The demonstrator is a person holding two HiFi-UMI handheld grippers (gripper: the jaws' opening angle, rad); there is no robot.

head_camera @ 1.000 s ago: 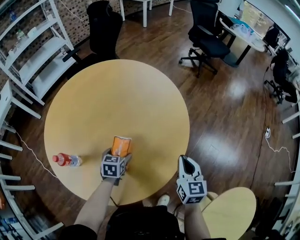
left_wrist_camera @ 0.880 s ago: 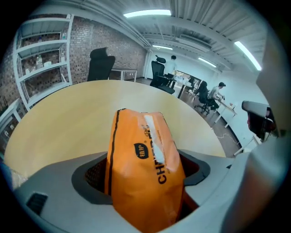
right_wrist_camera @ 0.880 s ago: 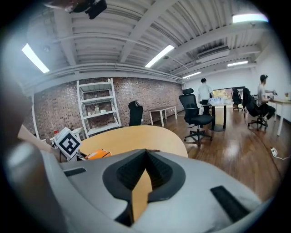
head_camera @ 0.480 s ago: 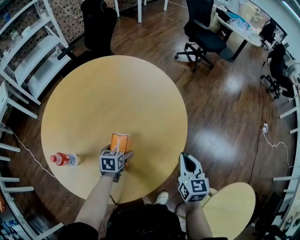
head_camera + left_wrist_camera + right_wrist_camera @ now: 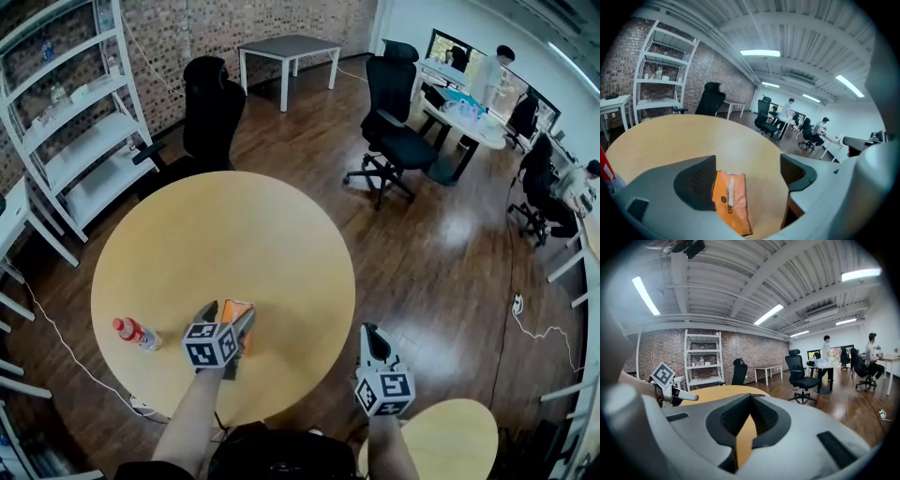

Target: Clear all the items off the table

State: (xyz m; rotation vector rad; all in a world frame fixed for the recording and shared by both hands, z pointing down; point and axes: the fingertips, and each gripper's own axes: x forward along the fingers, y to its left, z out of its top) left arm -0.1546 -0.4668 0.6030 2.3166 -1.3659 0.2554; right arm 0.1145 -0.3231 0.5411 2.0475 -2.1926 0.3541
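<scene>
An orange packet (image 5: 236, 315) lies flat on the round wooden table (image 5: 225, 234) near its front edge. My left gripper (image 5: 228, 314) sits around it with its jaws closing. In the left gripper view the packet (image 5: 731, 199) rests against the left pad (image 5: 696, 185), and a wide strip of table separates it from the right pad (image 5: 797, 173). A bottle with a red cap (image 5: 137, 334) lies further left on the table. My right gripper (image 5: 370, 330) hangs off the table's right front edge, fingertips together and empty (image 5: 751, 397).
A smaller round table (image 5: 450, 441) sits at the bottom right by my right arm. Black office chairs (image 5: 214, 103) (image 5: 398, 89) stand behind the big table. White shelving (image 5: 66, 112) lines the left wall. People sit at desks at the far right.
The head view has tilted up and shows more of the room. My left gripper has slid forward a little around the orange packet. The right gripper stays where it was.
</scene>
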